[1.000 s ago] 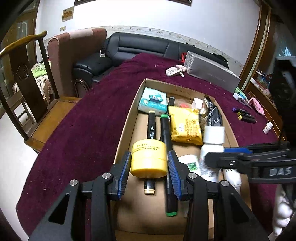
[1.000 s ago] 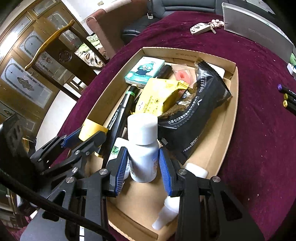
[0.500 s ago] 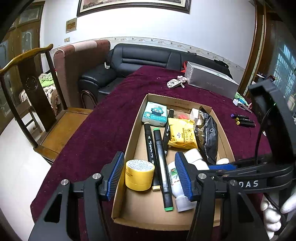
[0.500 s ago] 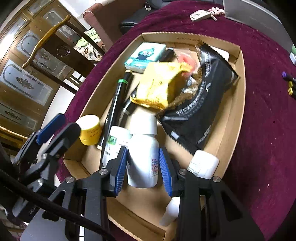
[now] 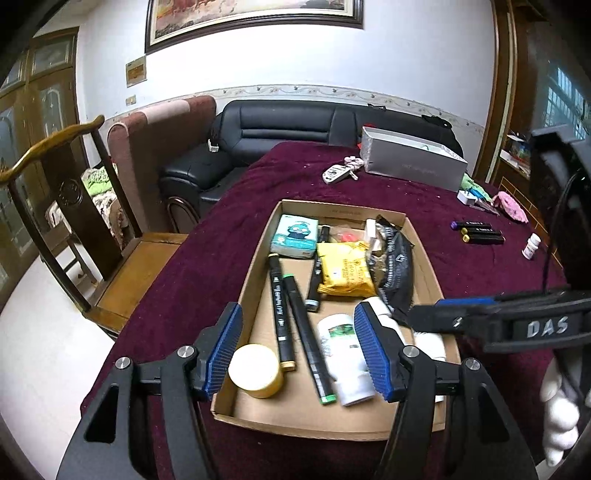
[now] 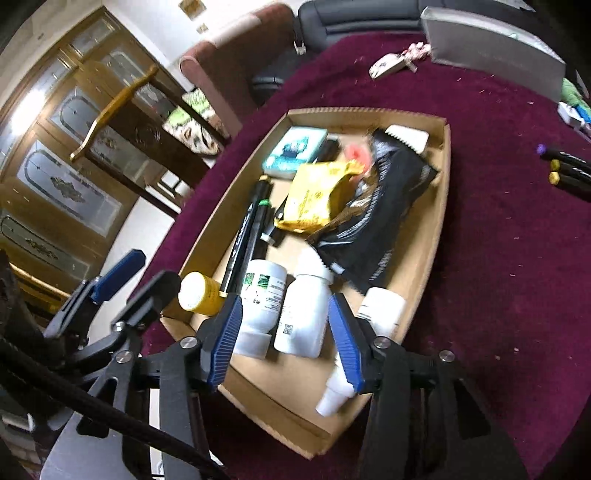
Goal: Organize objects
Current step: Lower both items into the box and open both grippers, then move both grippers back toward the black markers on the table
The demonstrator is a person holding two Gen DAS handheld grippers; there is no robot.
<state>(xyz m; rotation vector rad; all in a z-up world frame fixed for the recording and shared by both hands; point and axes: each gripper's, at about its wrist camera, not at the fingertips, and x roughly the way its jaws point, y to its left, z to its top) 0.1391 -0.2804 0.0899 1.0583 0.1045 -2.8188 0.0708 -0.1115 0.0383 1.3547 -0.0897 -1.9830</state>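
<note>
Dark red cloth covers the table, and in the cardboard box (image 5: 258, 258) I've just let go: left gripper (image 5: 297, 349) has opened off the yellow tape roll (image 5: 255, 374), right gripper (image 6: 284, 330) off the white bottle (image 6: 304, 314), both now lying low in frame.

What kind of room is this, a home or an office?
Most likely a living room at home: a black leather sofa, a carved wooden chair and a framed painting on the wall.
</note>
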